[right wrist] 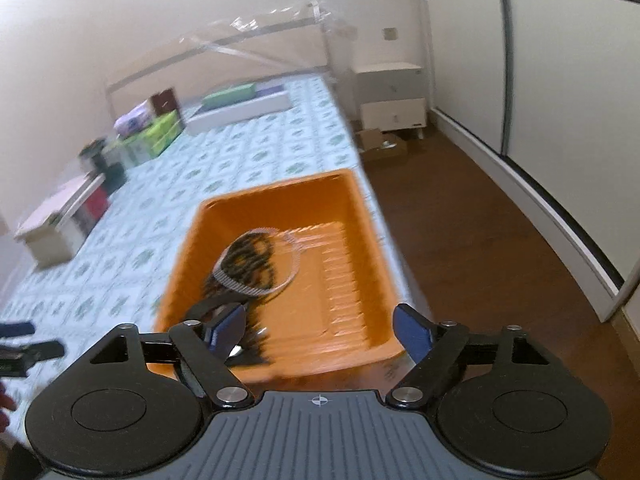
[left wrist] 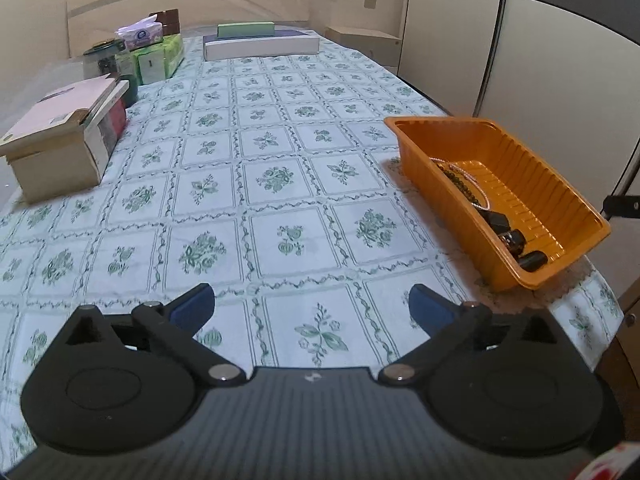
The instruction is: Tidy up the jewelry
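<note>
Over the orange tray (right wrist: 280,264) your right gripper (right wrist: 320,326) hangs spread and empty like your left gripper (left wrist: 312,304), the jewelry (right wrist: 250,264) heaped inside, so either sorting or finishing fits.

Blurring across the whole right wrist view, smearing the orange tray (right wrist: 276,200) and the tangled jewelry (right wrist: 252,260) into streaks, leaving separate pieces impossible to tell apart. Hiding part of the dark pieces (left wrist: 516,236) behind the tray's near wall in the left wrist view. Cutting off a hand (right wrist: 5,404) at the right view's left edge
</note>
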Tool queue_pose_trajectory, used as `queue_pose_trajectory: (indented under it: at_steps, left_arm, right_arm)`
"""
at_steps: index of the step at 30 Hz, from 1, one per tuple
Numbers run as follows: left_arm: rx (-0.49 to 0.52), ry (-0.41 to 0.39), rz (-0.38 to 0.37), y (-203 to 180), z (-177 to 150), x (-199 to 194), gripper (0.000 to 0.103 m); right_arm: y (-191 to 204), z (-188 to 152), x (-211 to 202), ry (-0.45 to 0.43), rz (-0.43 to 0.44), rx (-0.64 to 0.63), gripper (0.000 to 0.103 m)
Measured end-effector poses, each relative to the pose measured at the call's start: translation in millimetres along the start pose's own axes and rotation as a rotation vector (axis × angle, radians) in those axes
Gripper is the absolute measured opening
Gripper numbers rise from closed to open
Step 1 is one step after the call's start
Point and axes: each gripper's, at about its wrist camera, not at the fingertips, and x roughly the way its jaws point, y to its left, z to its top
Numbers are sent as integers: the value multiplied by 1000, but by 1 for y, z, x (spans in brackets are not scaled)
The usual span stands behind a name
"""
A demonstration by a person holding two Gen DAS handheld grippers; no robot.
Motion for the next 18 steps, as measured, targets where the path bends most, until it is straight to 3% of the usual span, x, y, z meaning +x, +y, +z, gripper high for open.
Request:
queue_pose_trajectory:
  at_steps: [7, 18]
  left_arm:
    - [-94, 23, 10, -4, -14, -20, 102]
    - [-100, 31, 47, -22, -42, -45, 103]
  right_arm:
    - [53, -22, -7, 102, -35, -95, 83]
    - [89, -52, -9, 174, -20, -120, 83]
